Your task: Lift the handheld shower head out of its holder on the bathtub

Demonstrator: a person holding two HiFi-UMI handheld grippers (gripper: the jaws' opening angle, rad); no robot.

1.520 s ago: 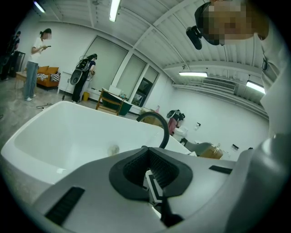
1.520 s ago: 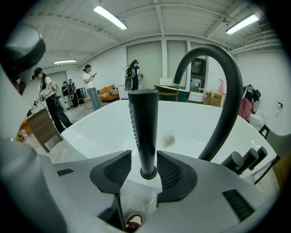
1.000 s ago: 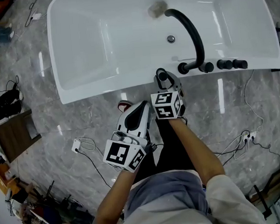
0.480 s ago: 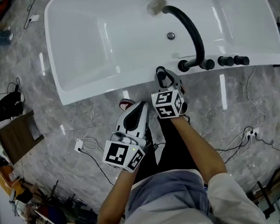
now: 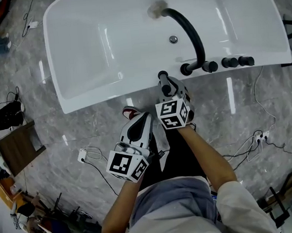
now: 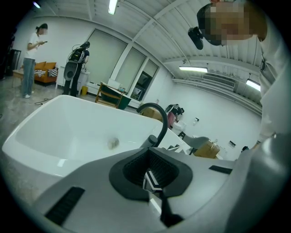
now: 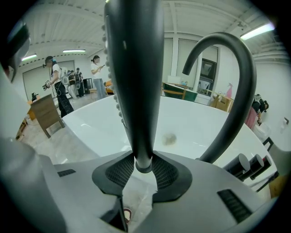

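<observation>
The head view places the right tool (image 5: 164,84) at the bathtub (image 5: 93,95) near rim. Only the right gripper view shows its pads clamped on the upright shower head (image 7: 134,68) handle. The left tool (image 6: 152,176) is fully closed and empty.

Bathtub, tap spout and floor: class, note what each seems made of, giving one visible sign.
Bathtub: glossy white, likely acrylic or enamel; bright light streaks.
Tap spout: matte black, probably coated metal; hardly any shine.
Floor: polished grey stone or stone-look tile; veins and reflections.
</observation>
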